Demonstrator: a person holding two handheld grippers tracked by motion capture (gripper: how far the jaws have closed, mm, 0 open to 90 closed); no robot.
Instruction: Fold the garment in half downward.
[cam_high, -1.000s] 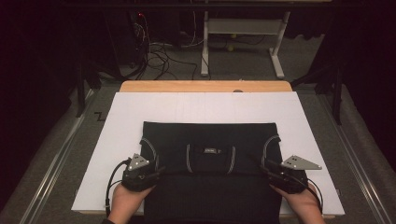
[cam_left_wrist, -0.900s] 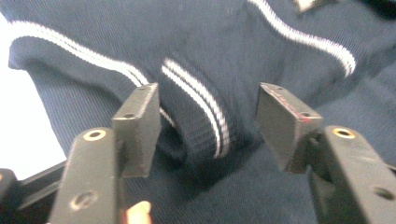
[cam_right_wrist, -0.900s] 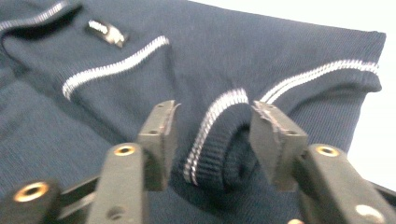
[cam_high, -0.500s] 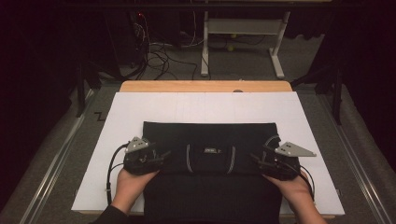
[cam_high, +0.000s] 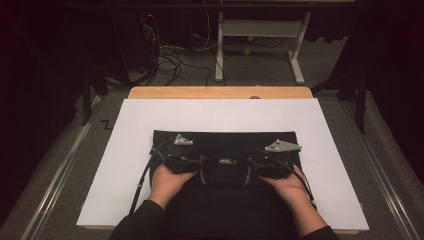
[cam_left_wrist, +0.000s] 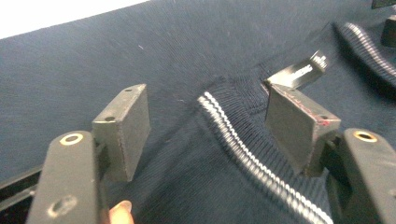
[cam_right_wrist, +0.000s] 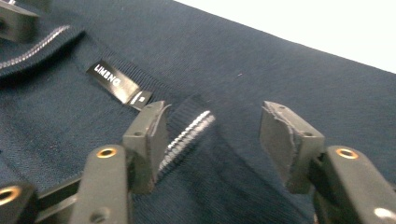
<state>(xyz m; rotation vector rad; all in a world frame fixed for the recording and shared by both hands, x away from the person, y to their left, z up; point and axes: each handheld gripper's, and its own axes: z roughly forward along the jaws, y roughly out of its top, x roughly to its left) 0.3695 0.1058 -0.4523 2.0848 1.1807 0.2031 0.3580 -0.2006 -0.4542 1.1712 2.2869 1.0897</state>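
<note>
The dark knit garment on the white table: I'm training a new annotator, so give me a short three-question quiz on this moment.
1. True or false: the left claw is clamped shut on the striped collar.
2. Which word is printed on the black label sewn inside the neck? A) LINENO B) COTTON C) WOOLEN
3. In the high view, on what does the garment lie?

Key
1. False. Its jaws stand apart, with the collar between them and the pads not pressing; they have just been closing a little.
2. A.
3. On a white sheet that covers the table; a bare wooden edge shows at the far side.
</note>
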